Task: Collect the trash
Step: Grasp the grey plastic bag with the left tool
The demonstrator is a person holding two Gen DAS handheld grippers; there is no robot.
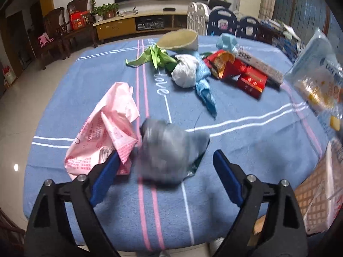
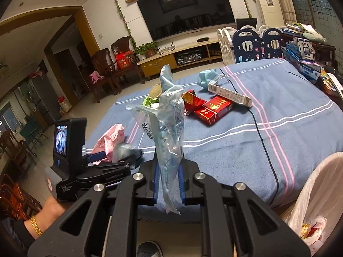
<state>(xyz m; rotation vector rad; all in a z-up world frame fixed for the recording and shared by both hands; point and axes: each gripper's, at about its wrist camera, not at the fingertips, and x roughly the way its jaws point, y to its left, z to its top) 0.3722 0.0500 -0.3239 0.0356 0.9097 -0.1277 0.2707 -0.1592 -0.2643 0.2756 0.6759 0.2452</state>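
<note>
My left gripper (image 1: 166, 156) is open over the blue tablecloth (image 1: 246, 150), its blue fingers on either side of a blurred grey crumpled bag (image 1: 169, 150). A pink printed bag (image 1: 111, 128) lies just left of it. My right gripper (image 2: 169, 171) is shut on a clear blue-printed plastic wrapper (image 2: 169, 115), held upright above the table's near edge; the wrapper also shows in the left wrist view (image 1: 317, 79). The left gripper shows in the right wrist view (image 2: 120, 156) at the lower left.
Farther back lie a green wrapper (image 1: 154, 55), a white wad (image 1: 184, 70), a blue bag (image 1: 205, 90), red boxes (image 1: 250, 81), a long white carton (image 1: 259, 64) and a paper cup (image 1: 180, 38). A bin with a white liner (image 2: 321, 192) stands at the right, below the table.
</note>
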